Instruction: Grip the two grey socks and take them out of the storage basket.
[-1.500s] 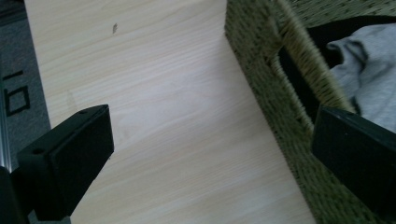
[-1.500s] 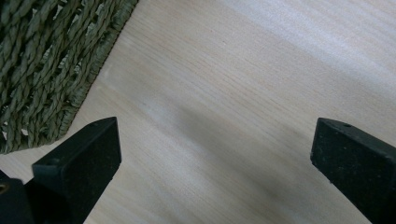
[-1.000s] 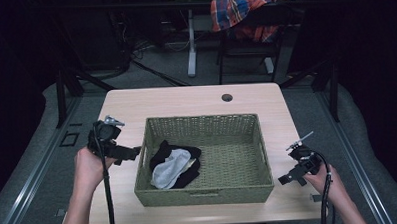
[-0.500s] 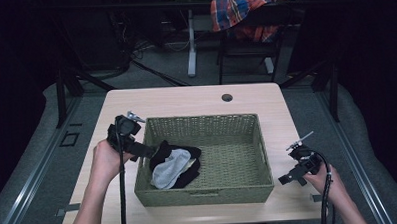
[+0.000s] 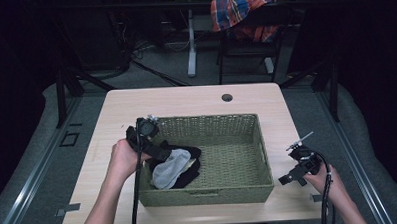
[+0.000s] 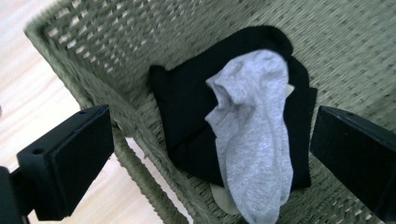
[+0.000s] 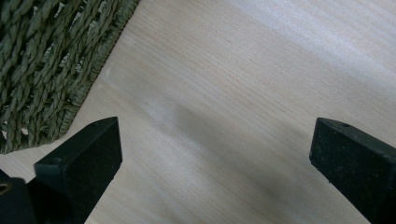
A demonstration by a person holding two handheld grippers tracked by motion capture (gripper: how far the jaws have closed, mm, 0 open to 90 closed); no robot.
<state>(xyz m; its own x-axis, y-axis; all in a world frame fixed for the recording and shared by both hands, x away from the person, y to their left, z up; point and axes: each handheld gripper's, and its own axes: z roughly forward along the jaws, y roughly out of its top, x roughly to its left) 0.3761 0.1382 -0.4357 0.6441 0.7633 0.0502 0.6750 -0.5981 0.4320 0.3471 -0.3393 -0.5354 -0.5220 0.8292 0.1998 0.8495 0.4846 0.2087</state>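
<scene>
In the high view, the left gripper point(image 5: 160, 149) hangs over the left rim of the woven basket point(image 5: 247, 121), which sits in the middle of the counter point(image 5: 186, 100). The grey sock point(image 5: 169, 167) lies just ahead of it, on top of a black garment point(image 5: 188, 176) in the basket's left half, toward the near-left corner. The right gripper point(image 5: 294, 174) hovers over bare counter beyond the basket's right wall, near the counter's near-right corner, well apart from the sock; the left one is plainly the nearer.

In the left gripper view, the left gripper's jaws stand wide apart, holding nothing. The grey sock point(image 6: 254, 135) lies between and beyond them, its long axis running roughly away from the camera, slightly aslant, so the jaws straddle its narrow width. The basket's rim point(image 6: 70, 56) passes beneath the left jaw.

In the right gripper view, the right gripper's jaws are likewise spread and empty above the wood, the basket's corner point(image 7: 46, 60) at upper left.
</scene>
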